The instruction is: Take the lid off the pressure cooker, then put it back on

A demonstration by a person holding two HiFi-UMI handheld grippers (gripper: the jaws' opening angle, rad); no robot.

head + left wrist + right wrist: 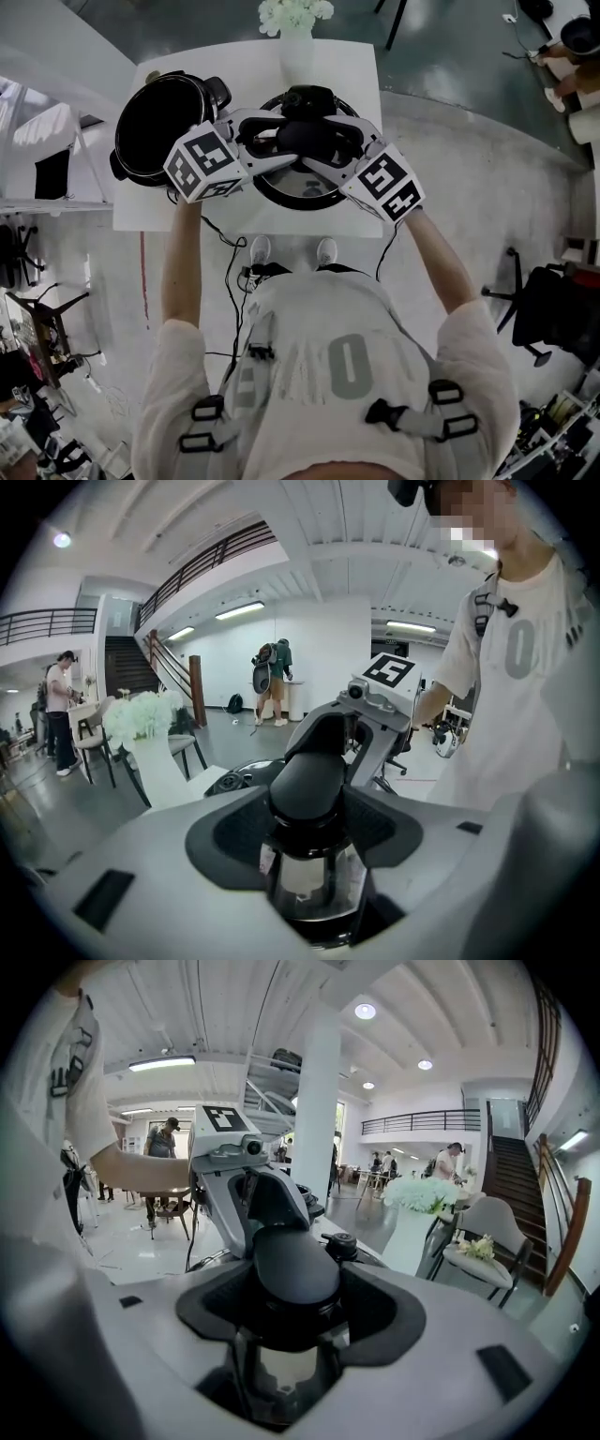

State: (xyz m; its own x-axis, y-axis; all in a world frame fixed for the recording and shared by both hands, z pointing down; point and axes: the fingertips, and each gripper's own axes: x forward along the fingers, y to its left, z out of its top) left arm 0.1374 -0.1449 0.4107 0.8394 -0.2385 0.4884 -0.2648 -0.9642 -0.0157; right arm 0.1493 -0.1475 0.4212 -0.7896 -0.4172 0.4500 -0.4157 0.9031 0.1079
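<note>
The open pressure cooker pot (155, 127), black inside, stands on the left of the white table (141, 211). Its steel lid (300, 192) is to the right of the pot, over the table; I cannot tell whether it touches the top. A long black handle (305, 136) crosses the lid. My left gripper (267, 150) is shut on the handle's left end (309, 785) and my right gripper (336, 155) on its right end (295, 1265). Each gripper view shows the other gripper across the lid.
A white vase with white flowers (295, 23) stands at the table's far edge, just behind the lid. The table's near edge lies just below my grippers. Chairs and people stand farther off in the hall.
</note>
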